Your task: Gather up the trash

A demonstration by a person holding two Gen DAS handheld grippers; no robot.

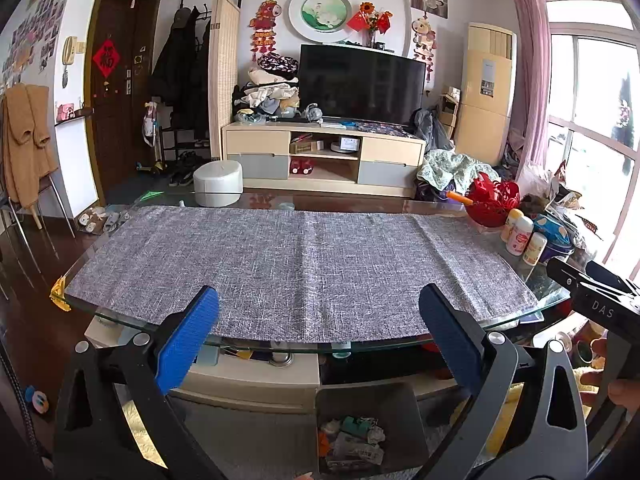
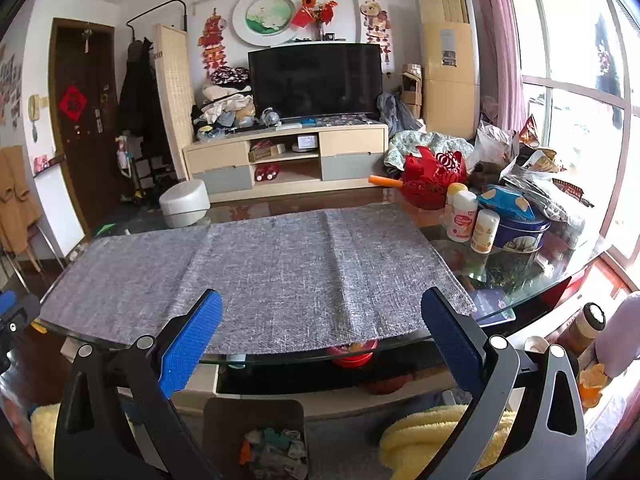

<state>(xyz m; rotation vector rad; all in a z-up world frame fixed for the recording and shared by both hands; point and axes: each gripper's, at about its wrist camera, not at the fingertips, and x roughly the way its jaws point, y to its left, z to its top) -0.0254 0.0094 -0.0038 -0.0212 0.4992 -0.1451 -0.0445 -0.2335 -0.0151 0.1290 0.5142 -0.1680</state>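
Observation:
A grey bin (image 1: pixel 332 396) stands on the floor under the glass table's front edge, holding crumpled trash (image 1: pixel 354 438). In the right wrist view the same bin (image 2: pixel 224 420) shows its trash (image 2: pixel 274 450) low in the middle. My left gripper (image 1: pixel 318 308) is open, its blue pads (image 1: pixel 188 340) wide apart over the front edge of the grey cloth (image 1: pixel 304 264). My right gripper (image 2: pixel 320 312) is open too, held over the cloth (image 2: pixel 260 276), nothing between its fingers. The right gripper's black body (image 1: pixel 592 300) shows at the left view's right edge.
The glass table (image 2: pixel 520 280) carries bottles (image 2: pixel 462 216), a blue tin (image 2: pixel 520 232), a red basket (image 2: pixel 434 178) and snack bags at the right. A white stool (image 1: pixel 218 182) and TV cabinet (image 1: pixel 324 156) stand beyond. Yellow towel (image 2: pixel 432 436) lies on the floor.

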